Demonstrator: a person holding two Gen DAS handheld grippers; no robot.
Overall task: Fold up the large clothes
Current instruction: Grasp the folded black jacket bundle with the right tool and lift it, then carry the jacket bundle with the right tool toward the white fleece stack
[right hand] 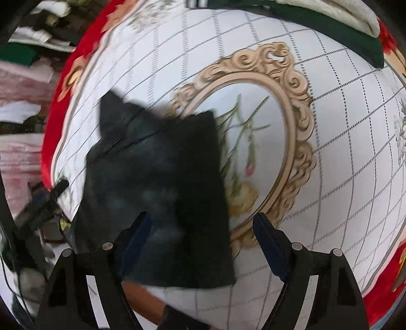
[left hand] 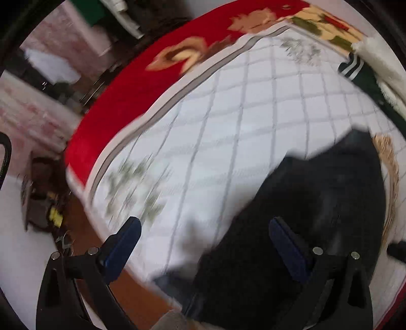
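Observation:
A black garment (right hand: 157,182) lies folded on a white quilted bedspread (right hand: 330,142) with a grid pattern and a gold ornate oval motif. It also shows in the left wrist view (left hand: 304,215), at the lower right. My left gripper (left hand: 204,231) is open and empty, above the garment's left edge near the bed's side. My right gripper (right hand: 200,228) is open and empty, hovering over the garment's near right part.
A red floral blanket border (left hand: 132,101) runs round the bedspread. A dark green garment with white stripes (right hand: 324,28) and a white fluffy item (right hand: 355,17) lie at the bed's far side. Cluttered floor and furniture (left hand: 43,198) lie left of the bed.

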